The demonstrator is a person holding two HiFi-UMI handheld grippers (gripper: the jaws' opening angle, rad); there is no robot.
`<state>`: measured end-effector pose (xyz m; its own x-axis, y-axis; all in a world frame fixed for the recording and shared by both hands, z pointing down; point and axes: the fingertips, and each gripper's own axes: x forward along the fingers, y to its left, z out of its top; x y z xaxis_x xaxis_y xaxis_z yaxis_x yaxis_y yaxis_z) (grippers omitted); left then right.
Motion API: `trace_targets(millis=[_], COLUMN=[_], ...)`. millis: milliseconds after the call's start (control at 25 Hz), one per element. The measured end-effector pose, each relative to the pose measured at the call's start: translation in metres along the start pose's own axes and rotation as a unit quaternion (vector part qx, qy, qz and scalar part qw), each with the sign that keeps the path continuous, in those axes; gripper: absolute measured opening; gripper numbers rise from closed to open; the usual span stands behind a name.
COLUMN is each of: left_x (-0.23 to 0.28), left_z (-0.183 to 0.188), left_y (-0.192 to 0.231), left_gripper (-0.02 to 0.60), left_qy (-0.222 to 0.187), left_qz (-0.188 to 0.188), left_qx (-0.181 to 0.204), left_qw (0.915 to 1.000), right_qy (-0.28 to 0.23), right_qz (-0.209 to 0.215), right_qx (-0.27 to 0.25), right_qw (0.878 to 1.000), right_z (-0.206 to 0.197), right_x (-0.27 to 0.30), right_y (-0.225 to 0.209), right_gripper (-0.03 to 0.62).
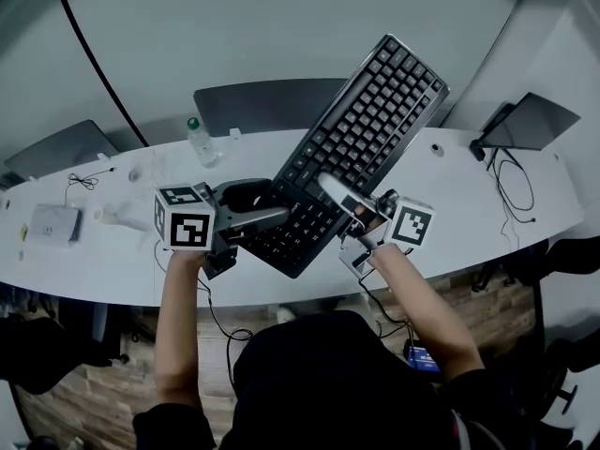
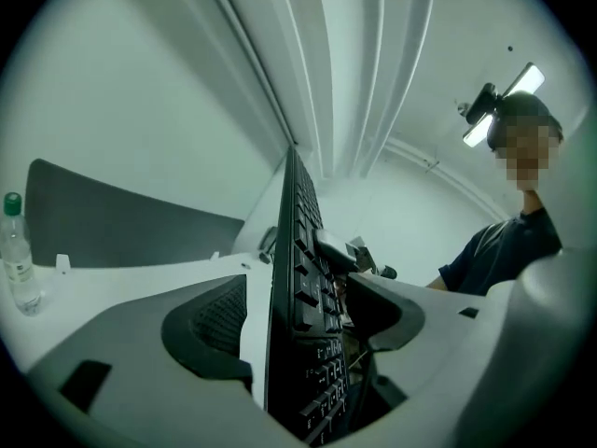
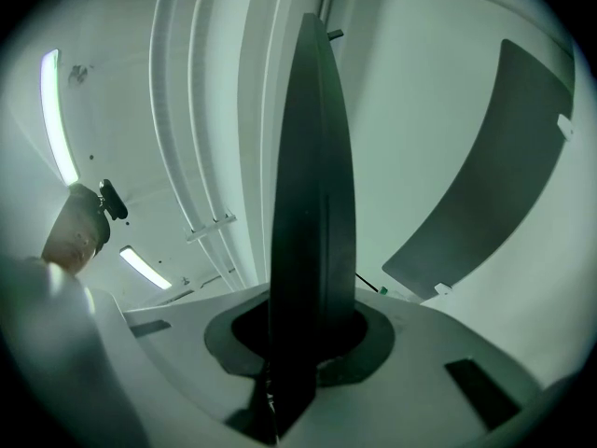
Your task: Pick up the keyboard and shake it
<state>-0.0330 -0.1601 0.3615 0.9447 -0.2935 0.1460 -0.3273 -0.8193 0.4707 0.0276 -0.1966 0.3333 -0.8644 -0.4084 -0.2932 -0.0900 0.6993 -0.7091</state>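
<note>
Keyboard (image 1: 361, 148) runs 7 to 1 o'clock. Right tongs (image 1: 330, 190) clamp its near end; left tongs (image 1: 267, 209) straddle its 9 o'clock edge, wide and not pressing.

Black keyboard (image 1: 366, 129), white desk (image 1: 469, 190), black-and-white marker cubes (image 1: 185, 218), clear bottle (image 1: 201, 144) with green cap.
</note>
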Motion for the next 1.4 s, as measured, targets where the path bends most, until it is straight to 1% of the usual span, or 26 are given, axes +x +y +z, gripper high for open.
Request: trace_targets(millis=[120, 280, 440, 600, 760, 840, 880, 960, 1080, 1160, 1240, 1280, 1320, 1400], left_x=[0.000, 0.002, 0.010, 0.027, 0.035, 0.036, 0.037, 0.037, 0.037, 0.037, 0.037, 0.037, 0.037, 0.038], left_z=[-0.019, -0.026, -0.037, -0.048, -0.057, -0.060, -0.060, -0.059, -0.058, -0.058, -0.056, -0.056, -0.056, -0.057], left_y=[-0.005, -0.009, -0.014, -0.019, -0.024, -0.026, -0.026, -0.024, -0.021, -0.021, -0.021, -0.021, -0.020, -0.017], left_gripper=[0.336, 0.336, 0.336, 0.336, 0.336, 0.333, 0.323, 0.254, 0.186, 0.166, 0.144, 0.112, 0.107, 0.107], left_qy=[0.037, 0.059, 0.097, 0.112, 0.136, 0.140, 0.140, 0.137, 0.135, 0.132, 0.125, 0.123, 0.123, 0.124], left_qz=[-0.022, -0.043, -0.075, -0.097, -0.115, -0.122, -0.123, -0.120, -0.118, -0.119, -0.113, -0.106, -0.099, -0.093], left_qx=[0.003, -0.001, -0.006, -0.016, -0.014, -0.020, -0.025, -0.036, -0.046, -0.046, -0.031, -0.020, -0.014, -0.013], left_qw=[0.9991, 0.9973, 0.9924, 0.9889, 0.9840, 0.9825, 0.9822, 0.9826, 0.9827, 0.9830, 0.9852, 0.9865, 0.9874, 0.9879], right_qy=[0.020, 0.047, 0.089, 0.110, 0.121, 0.123, 0.123, 0.123, 0.125, 0.127, 0.126, 0.125, 0.124, 0.122], right_qz=[0.008, 0.036, 0.038, 0.054, 0.059, 0.061, 0.061, 0.061, 0.063, 0.064, 0.066, 0.066, 0.066, 0.065], right_qx=[-0.008, 0.002, -0.001, -0.001, -0.009, -0.009, -0.009, -0.008, -0.010, -0.012, -0.012, -0.012, -0.011, -0.011], right_qw=[1.000, 0.998, 0.995, 0.993, 0.991, 0.991, 0.991, 0.990, 0.990, 0.990, 0.990, 0.990, 0.990, 0.990], right_z=[-0.013, -0.024, -0.040, -0.043, -0.043, -0.044, -0.044, -0.044, -0.044, -0.044, -0.044, -0.044, -0.043, -0.043], right_x=[0.006, 0.014, 0.020, 0.018, 0.019, 0.018, 0.018, 0.017, 0.018, 0.018, 0.017, 0.017, 0.016, 0.017], right_y=[0.002, 0.013, 0.007, 0.009, 0.010, 0.010, 0.010, 0.009, 0.008, 0.007, 0.006, 0.005, 0.004, 0.001], right_gripper=[0.080, 0.080, 0.080, 0.080, 0.080, 0.080, 0.080, 0.080, 0.080, 0.080, 0.080, 0.081, 0.081, 0.082])
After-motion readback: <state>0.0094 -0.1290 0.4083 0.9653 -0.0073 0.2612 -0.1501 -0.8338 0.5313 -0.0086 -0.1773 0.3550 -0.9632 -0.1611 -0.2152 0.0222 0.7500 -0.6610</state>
